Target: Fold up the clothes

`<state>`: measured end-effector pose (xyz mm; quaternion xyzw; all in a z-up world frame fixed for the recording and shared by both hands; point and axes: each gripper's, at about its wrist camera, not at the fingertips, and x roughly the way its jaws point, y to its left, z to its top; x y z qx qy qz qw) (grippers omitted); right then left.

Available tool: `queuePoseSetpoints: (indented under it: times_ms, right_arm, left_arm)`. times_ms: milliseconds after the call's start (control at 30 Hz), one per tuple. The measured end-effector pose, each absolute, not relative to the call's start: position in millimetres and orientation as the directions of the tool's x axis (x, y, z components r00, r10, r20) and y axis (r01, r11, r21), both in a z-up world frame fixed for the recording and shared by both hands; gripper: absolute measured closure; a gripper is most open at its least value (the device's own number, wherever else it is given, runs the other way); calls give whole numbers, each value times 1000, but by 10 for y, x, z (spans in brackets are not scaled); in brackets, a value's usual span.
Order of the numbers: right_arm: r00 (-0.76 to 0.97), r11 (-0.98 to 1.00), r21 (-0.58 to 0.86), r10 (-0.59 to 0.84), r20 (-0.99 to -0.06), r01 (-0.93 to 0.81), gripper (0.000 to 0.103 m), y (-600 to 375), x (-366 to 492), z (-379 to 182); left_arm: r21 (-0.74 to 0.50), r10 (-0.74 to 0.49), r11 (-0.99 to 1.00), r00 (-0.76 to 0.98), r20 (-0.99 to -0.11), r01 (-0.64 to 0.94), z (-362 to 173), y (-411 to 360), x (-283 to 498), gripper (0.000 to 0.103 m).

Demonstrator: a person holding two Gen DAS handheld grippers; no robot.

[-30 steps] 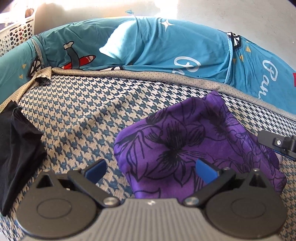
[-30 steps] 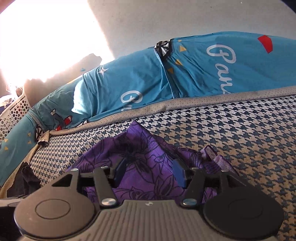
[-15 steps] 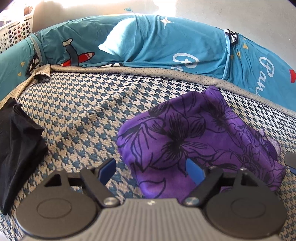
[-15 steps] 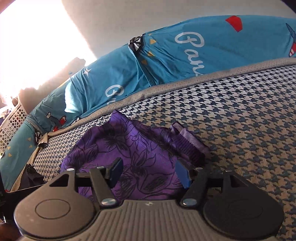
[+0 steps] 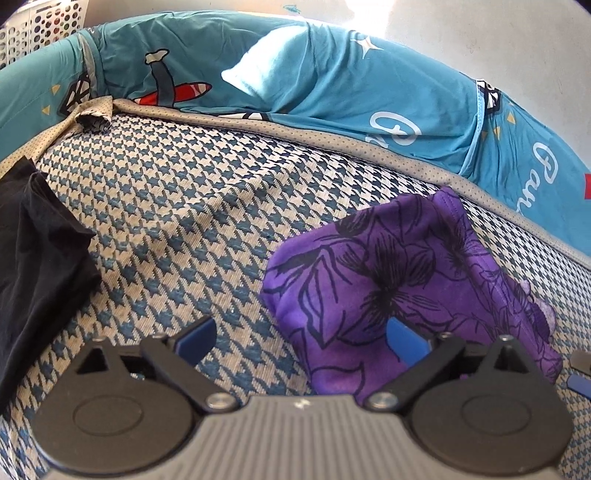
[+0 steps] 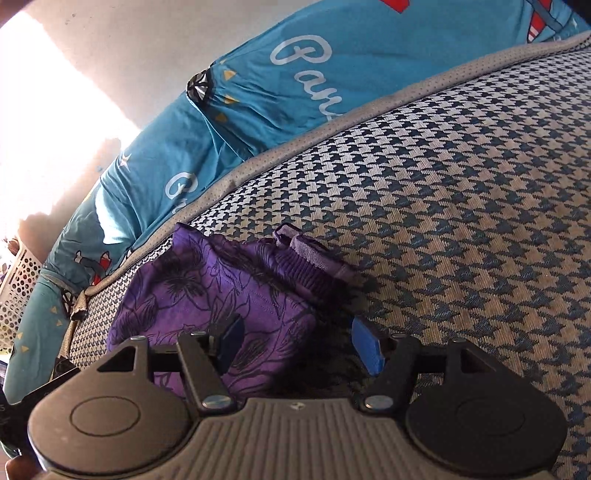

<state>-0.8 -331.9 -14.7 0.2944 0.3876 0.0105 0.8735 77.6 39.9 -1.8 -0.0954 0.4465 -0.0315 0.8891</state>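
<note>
A folded purple garment with black flower outlines [image 5: 406, 266] lies on the houndstooth bed cover [image 5: 177, 229]. My left gripper [image 5: 301, 339] hangs just above its near left corner. Its jaws are opening wide; the corner lies between the blue pads, which do not press on it. In the right wrist view the same garment [image 6: 221, 288] sits left of centre, its ribbed band pointing away. My right gripper [image 6: 298, 345] is open over the near right corner, left pad above the cloth, right pad above bare cover.
A black garment [image 5: 33, 258] lies folded at the left. A teal printed sheet [image 5: 332, 81] runs along the bed's far edge against the wall. A white perforated basket [image 5: 37, 26] stands at the far left. Bare houndstooth cover [image 6: 461, 221] stretches to the right.
The left gripper slid left, so the garment now sits right of its centre; its jaws narrowed, then spread again. The right gripper rolled and shifted right, off the middle of the garment.
</note>
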Motion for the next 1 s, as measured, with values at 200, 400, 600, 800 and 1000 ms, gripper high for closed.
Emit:
queuePoseSetpoints:
  times_ms: [200,400,600,800,1000]
  right_arm:
    - [668,770,589,306,-678,245,38,-3391,58,-315]
    - [664,725,635,340,-666,266,38,-3391,125,-452]
    - [670,735,626,330,-665,260,37,-3327,220,-532]
    - [682,751,619,330,-653,229,29,-3260,285,-547]
    - [694,728,655,366,-620,201,29,-3260,339,-602]
  left_arm:
    - [-295,-212,954,564,-798,-58,-144,541,861,2]
    - [-353,-254,932,553,-793,-78,-259,587,922,0]
    - [-381,-280,920,537,-796,-86,-361,613,983,0]
    - [-391,-294,918,538,-790,-72,-400,554,1021,0]
    - [-391,-302,919,545,-782,-52,-429,465,1084,0]
